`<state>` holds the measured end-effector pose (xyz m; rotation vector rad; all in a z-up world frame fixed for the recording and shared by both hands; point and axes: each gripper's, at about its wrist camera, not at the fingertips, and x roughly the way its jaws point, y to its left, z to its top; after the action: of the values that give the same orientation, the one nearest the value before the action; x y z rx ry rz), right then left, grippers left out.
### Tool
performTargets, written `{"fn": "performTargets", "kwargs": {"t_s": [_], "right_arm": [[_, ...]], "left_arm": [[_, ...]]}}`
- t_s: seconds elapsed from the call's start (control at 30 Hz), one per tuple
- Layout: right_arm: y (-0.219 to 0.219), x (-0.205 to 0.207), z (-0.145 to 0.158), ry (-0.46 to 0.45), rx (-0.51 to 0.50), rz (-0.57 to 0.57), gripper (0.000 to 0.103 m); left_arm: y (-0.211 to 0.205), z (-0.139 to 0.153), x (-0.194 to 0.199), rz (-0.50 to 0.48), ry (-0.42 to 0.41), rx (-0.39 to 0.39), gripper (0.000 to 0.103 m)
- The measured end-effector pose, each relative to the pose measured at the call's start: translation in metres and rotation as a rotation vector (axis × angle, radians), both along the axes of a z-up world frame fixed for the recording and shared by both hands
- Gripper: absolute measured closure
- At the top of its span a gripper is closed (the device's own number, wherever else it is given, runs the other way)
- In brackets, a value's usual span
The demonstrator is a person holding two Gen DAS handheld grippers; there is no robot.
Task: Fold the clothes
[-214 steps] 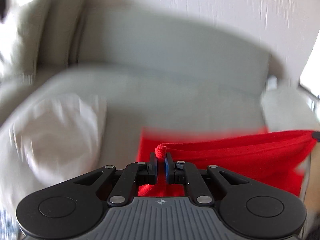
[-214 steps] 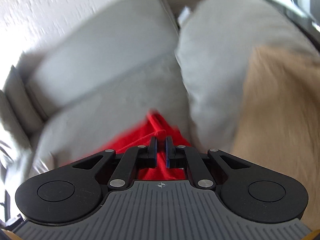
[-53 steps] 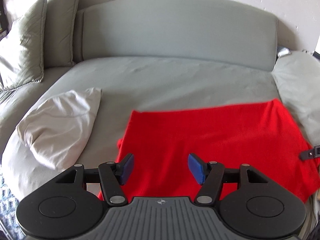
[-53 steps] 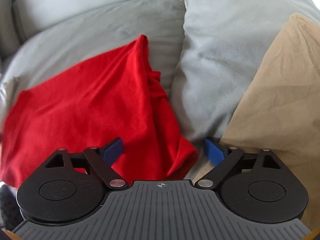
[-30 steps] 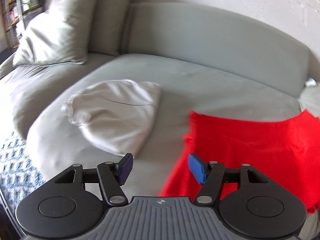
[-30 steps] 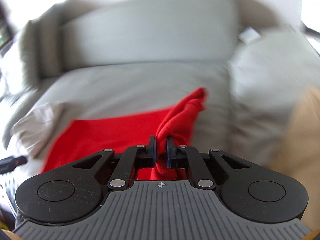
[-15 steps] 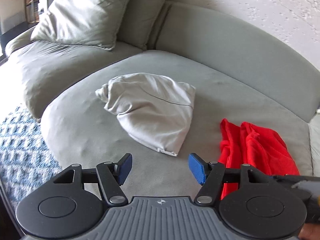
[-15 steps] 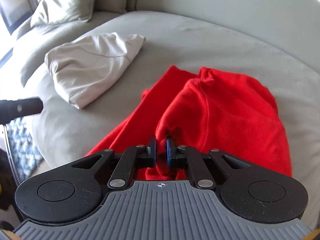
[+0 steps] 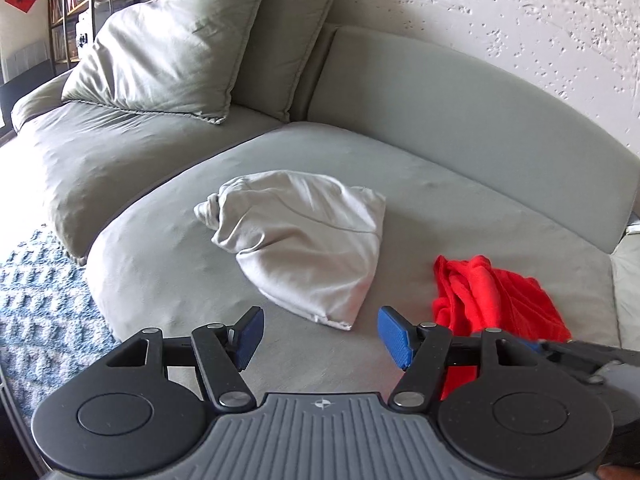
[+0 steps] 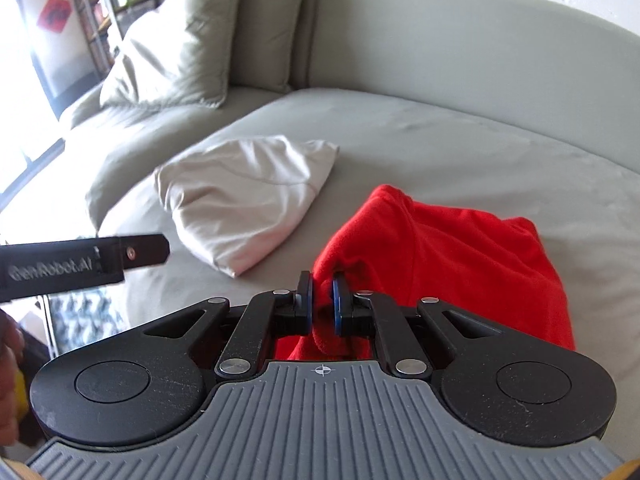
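Fleece-like red cloth (image 10: 460, 248) lies bunched on the smooth grey sofa (image 10: 460, 148), its edge pinched by the right gripper (image 10: 322, 304). Left gripper (image 9: 320, 338) hangs open near a wrinkled pale pillowcase (image 9: 304, 240).

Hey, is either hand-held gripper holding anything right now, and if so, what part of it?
The right hand-held gripper is clamped on a bunched fold at the near edge of the red garment. The left hand-held gripper is open and empty.

Grey sofa (image 9: 460, 120), grey cushions (image 9: 168, 44), white textured wall (image 9: 500, 12), blue rug (image 9: 36, 296)
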<state>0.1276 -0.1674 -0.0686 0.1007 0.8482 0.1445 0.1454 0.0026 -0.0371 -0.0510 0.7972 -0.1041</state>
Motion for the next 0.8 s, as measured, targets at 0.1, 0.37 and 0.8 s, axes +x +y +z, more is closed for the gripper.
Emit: {"fn": "performTargets", "kwargs": {"t_s": [0.1,0.37,0.8], "right_arm": [[-0.005,0.006,-0.014,0.156,0.061,0.055,0.075],[-0.109,-0.053,0.034,0.131,0.331,-0.052,0.045],[-0.215,-0.060,-0.008,0.168,0.556,-0.385,0.044]], "left_arm": [[-0.006,0.001,0.000,-0.022,0.006,0.014,0.040],[-0.062,0.012,0.038,-0.287,0.003,-0.032,0.044],[-0.162,-0.050,0.164,-0.399,0.323,-0.033,0.074]]}}
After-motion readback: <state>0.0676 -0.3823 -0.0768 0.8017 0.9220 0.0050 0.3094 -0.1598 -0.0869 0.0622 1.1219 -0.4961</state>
